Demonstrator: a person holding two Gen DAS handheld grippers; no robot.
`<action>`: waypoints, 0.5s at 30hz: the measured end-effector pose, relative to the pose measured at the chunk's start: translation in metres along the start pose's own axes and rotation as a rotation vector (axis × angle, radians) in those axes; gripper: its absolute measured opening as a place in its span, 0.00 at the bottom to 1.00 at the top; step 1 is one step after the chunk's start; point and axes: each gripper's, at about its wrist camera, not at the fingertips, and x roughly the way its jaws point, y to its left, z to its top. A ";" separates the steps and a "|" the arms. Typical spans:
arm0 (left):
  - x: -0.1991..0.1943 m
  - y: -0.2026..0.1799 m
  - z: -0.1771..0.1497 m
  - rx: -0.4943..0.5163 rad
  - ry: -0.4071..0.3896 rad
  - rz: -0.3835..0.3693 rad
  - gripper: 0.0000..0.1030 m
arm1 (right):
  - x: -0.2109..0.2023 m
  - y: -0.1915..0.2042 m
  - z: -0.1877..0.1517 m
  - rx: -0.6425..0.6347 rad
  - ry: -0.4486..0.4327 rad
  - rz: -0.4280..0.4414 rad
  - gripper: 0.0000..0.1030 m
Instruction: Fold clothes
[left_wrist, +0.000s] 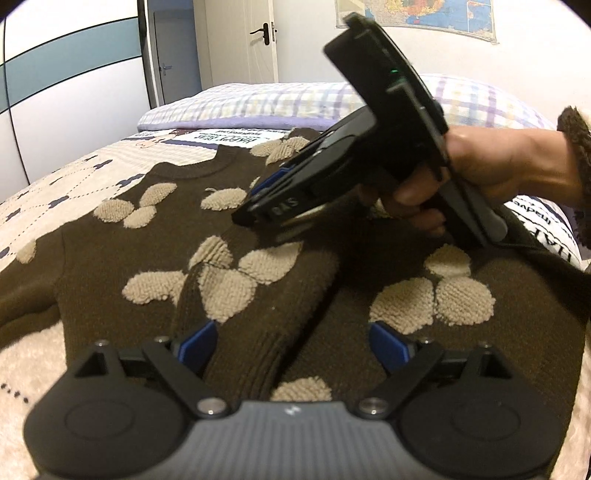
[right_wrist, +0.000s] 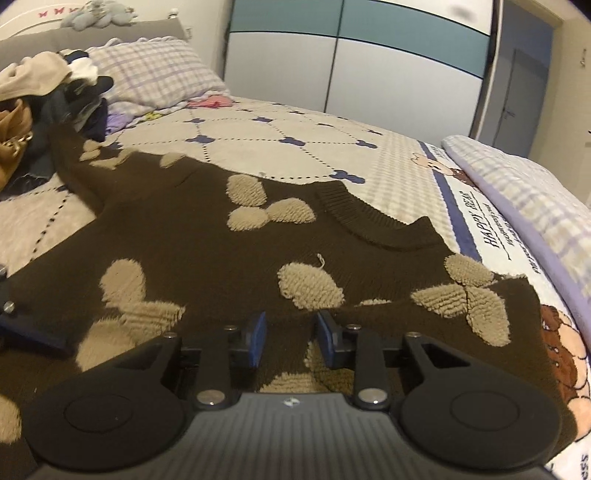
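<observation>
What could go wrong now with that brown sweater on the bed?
The folded sleeve lies loose between the left claw's wide-open fingers; it could slide off the sweater if bumped. The right claw stands narrow with knit between its fingers and might catch just one layer, or snag the loose thread. The other sleeve reaches the clothes pile and could drag it.

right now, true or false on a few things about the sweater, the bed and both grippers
1. The brown sweater lies spread on the bed. True.
2. The left gripper is clamped shut on the collar. False: its jaws stand wide open over a folded-in sleeve.
3. A pile of clothes sits near the pillow. True.
4. The sweater is plain. False: it has beige tufted patches.
5. The right gripper has its fingers spread wide. False: narrow gap.
</observation>
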 end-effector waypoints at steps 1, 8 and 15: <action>0.000 0.000 0.000 0.001 0.000 0.000 0.89 | 0.000 0.002 0.000 -0.005 -0.002 -0.009 0.31; -0.012 -0.005 0.005 0.012 -0.047 0.029 0.88 | -0.025 0.008 -0.001 -0.007 -0.022 0.030 0.33; -0.016 -0.021 0.009 0.024 -0.062 -0.049 0.88 | -0.046 0.024 -0.015 -0.108 -0.004 0.089 0.35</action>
